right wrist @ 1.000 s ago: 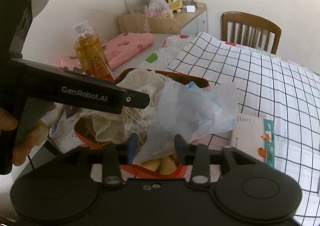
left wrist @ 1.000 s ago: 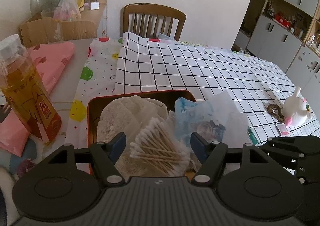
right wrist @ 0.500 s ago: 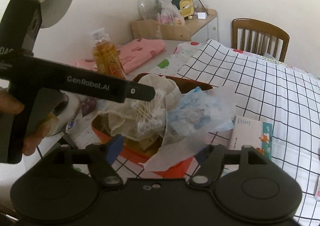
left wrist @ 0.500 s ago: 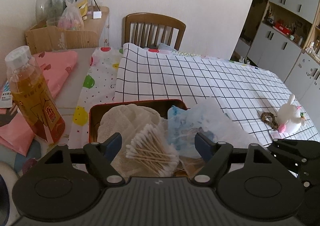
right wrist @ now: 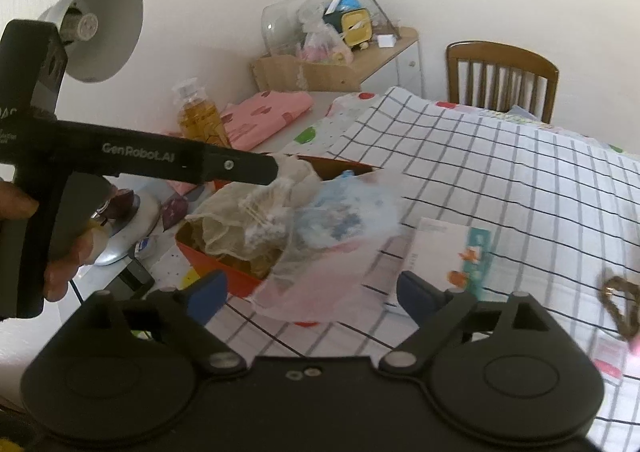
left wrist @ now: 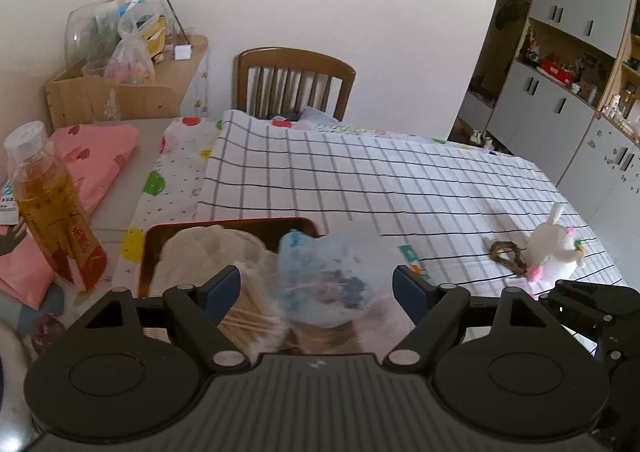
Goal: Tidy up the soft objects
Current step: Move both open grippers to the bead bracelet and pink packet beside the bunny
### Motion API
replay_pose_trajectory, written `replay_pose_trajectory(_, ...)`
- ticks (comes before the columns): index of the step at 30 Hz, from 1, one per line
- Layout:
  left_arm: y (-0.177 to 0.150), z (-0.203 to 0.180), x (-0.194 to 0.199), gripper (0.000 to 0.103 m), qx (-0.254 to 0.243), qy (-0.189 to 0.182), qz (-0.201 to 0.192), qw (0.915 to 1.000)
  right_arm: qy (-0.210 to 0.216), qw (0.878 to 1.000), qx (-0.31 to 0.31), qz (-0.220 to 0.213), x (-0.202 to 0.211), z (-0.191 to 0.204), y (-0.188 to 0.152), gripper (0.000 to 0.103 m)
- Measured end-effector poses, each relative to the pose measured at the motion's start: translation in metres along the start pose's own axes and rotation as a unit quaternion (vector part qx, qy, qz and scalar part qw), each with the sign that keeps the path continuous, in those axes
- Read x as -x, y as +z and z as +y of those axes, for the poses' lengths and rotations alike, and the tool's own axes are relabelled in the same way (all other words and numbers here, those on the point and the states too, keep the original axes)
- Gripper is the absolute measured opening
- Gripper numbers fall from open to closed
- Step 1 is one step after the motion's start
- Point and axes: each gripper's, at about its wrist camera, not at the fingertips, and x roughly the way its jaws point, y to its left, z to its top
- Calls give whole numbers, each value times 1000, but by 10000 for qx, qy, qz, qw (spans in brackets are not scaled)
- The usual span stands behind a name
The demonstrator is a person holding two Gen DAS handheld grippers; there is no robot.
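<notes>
Orange tray [right wrist: 208,264] sits at the near left corner of the checked cloth [left wrist: 360,180], piled with gauze [left wrist: 200,248], a bundle of cotton swabs [right wrist: 260,220] and a blue-printed plastic bag [right wrist: 340,220] that spills over its right rim onto the cloth. A second ago the right gripper [right wrist: 312,292] had its jaws narrow around the bag's lower edge; they have just been opening and now stand wide, with the bag lying loose ahead of them and nothing pinched. The left gripper [left wrist: 316,288] has likewise been opening over the swabs and bag; its pads are spread and grip nothing. Both views now take in more of the table than before, so both tools have backed off from the tray. That reads as a drop-off finished: bag and swabs are released into the tray. Left to gather, by the look of it, are the toy rabbit [left wrist: 556,248] and the brown hair tie [left wrist: 506,256] on the far right of the cloth, and perhaps the tissue pack [right wrist: 444,256] beside the tray.
</notes>
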Motion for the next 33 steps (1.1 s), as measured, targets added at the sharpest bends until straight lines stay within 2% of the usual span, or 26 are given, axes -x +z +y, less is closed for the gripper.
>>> replay_pose_trajectory(9,7,-60,-6,84,-128,-270,-124,9995,-272,9992,-224,-173,40,-50,-15,95)
replay_pose_trajectory(12,9,-81,-14,94,-167,-378,-118,9991,-401,9984,-319,-223,53,-69,-22,98)
replay_pose_trajectory(18,8,-125,-36,97,-255,-548,-26,9982,-641,9965,-470,-272,72,-105,-37,102)
replay_pose_trajectory(21,10,-146,-49,103,-364,-599,-38,9975,-822,9951,-501,-239,77,-122,-45,102)
replay_pose_trajectory(27,13,-186,-85,103,-437,-690,78,9966,-1202,9915,-485,-122,77,-151,-64,102)
replay_pose_trajectory(33,15,-220,-118,103,-723,-573,220,9955,-1392,9883,-629,-5,66,-171,-76,102)
